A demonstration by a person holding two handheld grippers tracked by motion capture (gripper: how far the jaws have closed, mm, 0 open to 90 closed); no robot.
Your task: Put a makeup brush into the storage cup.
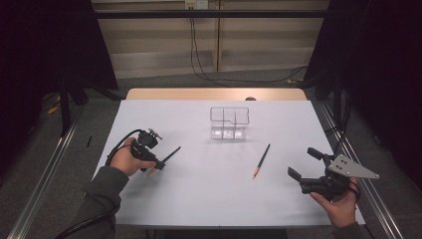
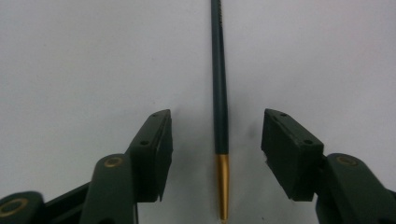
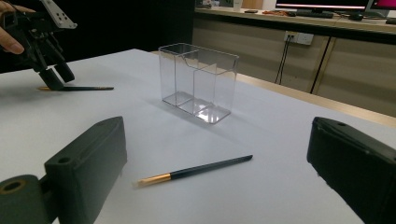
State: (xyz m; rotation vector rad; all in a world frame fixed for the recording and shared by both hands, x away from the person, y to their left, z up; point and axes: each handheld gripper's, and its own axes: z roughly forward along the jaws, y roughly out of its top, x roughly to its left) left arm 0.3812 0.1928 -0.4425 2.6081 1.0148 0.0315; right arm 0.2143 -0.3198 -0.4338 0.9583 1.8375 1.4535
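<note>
A dark brush [image 2: 220, 93] with a gold ferrule lies flat on the white table [image 1: 199, 199]. My left gripper [image 2: 217, 116] stands over it, a jaw on either side, with a gap between each pad and the handle. From above, that gripper [image 1: 158, 164] sits at the table's left, the brush [image 1: 170, 154] sticking out toward the right. A second brush [image 1: 262, 160] lies right of centre. My right gripper [image 1: 301, 162] hovers wide open near the right edge with nothing in it, facing that brush [image 3: 196, 170] and a clear divided container [image 3: 198, 81].
The clear container [image 1: 229, 122] stands upright at the table's middle back, with nothing in its compartments. The person's hands hold both grippers near the table's front corners. Black frame posts and floor rails flank the table, and cables hang down the wall behind.
</note>
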